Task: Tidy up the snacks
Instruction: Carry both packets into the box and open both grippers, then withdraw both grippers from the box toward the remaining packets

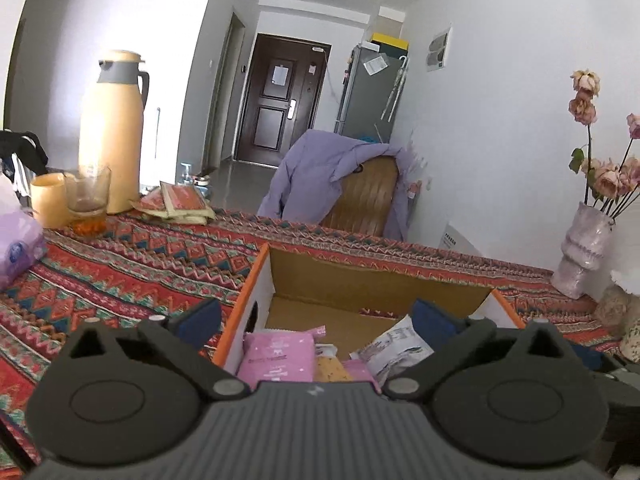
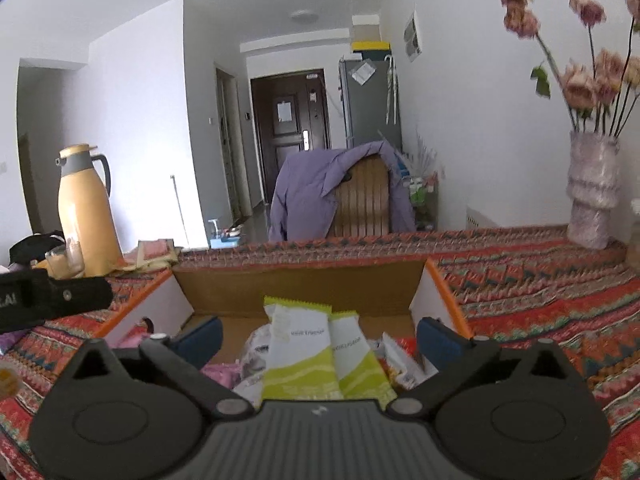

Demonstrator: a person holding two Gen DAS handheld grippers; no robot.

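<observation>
Box (image 2: pixel 436 300) on bench (image 2: pixel 540 292), ahead of both tools. Below right tool (image 2: pixel 318 338), spread wide, empty: two green packets (image 2: pixel 298 354). Below left tool (image 1: pixel 316 320), likewise open: pink packet (image 1: pixel 276 356).

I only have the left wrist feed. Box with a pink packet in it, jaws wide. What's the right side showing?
Observer: The right gripper is open over the cardboard box, holding nothing.
Operator: Anything in the box I can't see?
Observer: Two green-and-white snack packets lie side by side on top of the other snacks.
Operator: Is my gripper in that view?
Observer: Yes, the left gripper shows as a black body at the left edge, above the tablecloth.
</observation>
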